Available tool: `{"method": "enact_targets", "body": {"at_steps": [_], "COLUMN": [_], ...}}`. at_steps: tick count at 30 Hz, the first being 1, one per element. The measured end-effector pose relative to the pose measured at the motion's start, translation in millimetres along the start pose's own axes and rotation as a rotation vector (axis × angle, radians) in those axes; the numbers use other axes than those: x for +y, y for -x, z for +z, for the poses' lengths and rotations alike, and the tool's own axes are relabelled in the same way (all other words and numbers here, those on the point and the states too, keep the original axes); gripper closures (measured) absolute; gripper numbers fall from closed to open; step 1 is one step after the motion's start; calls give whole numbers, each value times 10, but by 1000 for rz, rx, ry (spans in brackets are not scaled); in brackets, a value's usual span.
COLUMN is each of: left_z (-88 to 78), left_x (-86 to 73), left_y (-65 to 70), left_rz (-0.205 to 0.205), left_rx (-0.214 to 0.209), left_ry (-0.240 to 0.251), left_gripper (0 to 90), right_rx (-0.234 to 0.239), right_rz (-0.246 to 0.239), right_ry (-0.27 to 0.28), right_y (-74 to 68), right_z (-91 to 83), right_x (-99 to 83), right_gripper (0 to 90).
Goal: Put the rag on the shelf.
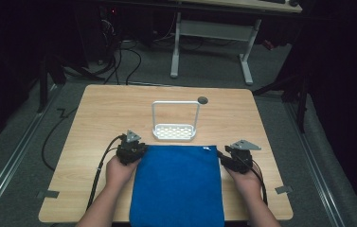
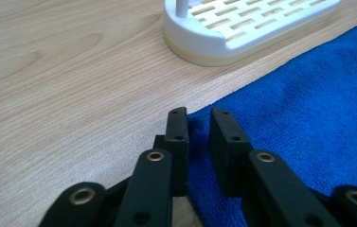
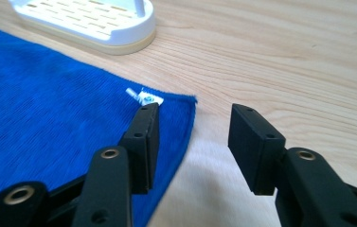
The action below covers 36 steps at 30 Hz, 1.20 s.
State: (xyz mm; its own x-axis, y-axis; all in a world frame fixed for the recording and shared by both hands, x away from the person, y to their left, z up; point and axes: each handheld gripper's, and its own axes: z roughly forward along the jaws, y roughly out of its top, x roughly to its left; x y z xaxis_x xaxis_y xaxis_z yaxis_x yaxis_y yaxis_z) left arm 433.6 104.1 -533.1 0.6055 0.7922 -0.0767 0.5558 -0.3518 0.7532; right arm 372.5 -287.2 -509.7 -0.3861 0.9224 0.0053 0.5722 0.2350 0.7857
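High view: blue towel [image 1: 176,187], near edge cut off, lies before a white rack [image 1: 174,132]. Left gripper [image 2: 199,113] narrowly parted at its far-left corner; right gripper [image 3: 196,109] spread astride the far-right corner.

floor [image 1: 214,66]: grey carpet | white-legged desk [image 1: 214,33] behind | room dark

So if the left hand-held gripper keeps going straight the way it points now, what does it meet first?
Probably the white rack base. The left hand-held gripper sits at the blue towel's corner, jaws slightly apart, aimed roughly toward that base; bare table lies between, though depth is unclear.
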Motion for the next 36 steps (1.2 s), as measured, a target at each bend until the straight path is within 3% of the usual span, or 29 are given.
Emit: {"method": "enact_targets", "body": {"at_steps": [5,10,13,15,21,26,36], "left_z": [-5,-20,-29,-39,-87,-179,-513], "left_x": [-10,-20,-24,-29,-50,-86,-77], "left_y": [21,9,-6,-7,1,50,136], "left_rz": [18,11,-4,-9,-7,10,-6], "left_rx": [4,8,1,-1,-10,6,23], "left_ry": [3,15,27,34,71,108,241], "left_gripper": [857,880,882,882,885,885,885], "right_rx": [2,16,15,9,36,51,60], "right_rz": [38,75,36,-4,-27,-31,-21], "right_ry": [-36,-86,-83,-80,21,121,212], "right_y": [34,24,-42,-97,-230,-306,-300], "right_z": [242,439,468,469,327,133,-105], "right_x": [101,119,125,126,147,111,112], "right_gripper": [575,615,738,870,888,888,889]}}
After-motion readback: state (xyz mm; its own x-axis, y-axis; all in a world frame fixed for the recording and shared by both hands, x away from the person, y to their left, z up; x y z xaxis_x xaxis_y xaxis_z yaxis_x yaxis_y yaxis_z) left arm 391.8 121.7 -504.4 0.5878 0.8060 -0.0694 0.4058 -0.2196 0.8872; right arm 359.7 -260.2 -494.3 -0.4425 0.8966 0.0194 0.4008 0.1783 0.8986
